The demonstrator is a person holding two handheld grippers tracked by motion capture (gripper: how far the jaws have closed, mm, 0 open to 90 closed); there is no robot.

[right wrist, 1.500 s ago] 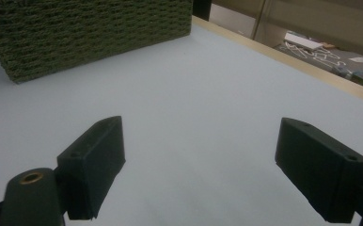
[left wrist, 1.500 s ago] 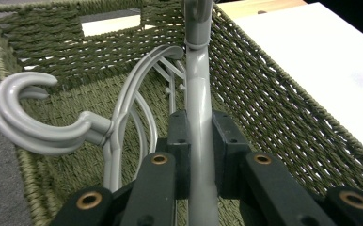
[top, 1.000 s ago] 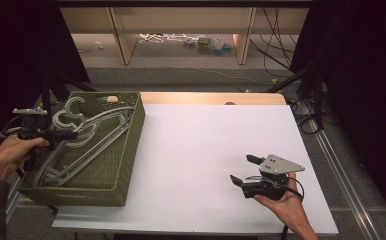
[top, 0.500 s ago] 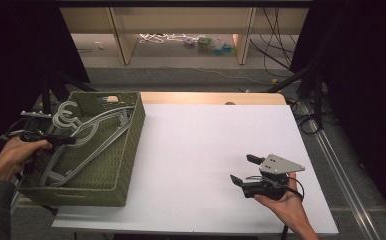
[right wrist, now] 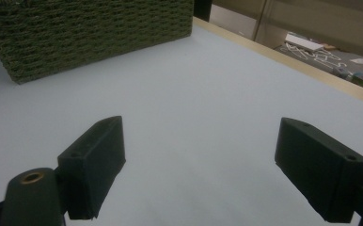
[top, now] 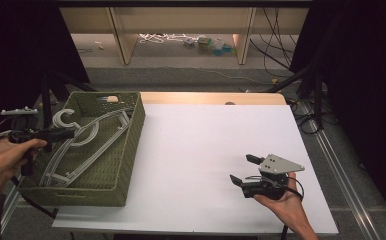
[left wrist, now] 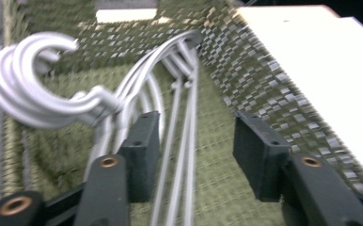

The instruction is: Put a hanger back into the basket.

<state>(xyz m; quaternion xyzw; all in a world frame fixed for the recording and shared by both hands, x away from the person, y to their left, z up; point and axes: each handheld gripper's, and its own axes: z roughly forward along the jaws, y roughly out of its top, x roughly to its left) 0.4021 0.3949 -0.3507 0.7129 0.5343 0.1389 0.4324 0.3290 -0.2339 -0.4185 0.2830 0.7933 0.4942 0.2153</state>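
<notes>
On the white table (top: 196, 150), a green basket (top: 126, 165) holds hangers (left wrist: 137, 89); both grippers gape empty.

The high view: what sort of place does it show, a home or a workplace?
Probably a lab or recording studio, not a home: black curtains flank the white table, loose cables lie on the floor, and stand legs rise beside the table.

white table top (top: 196, 150) | cables on floor (top: 156, 37) | wooden shelf legs (top: 118, 32)
</notes>
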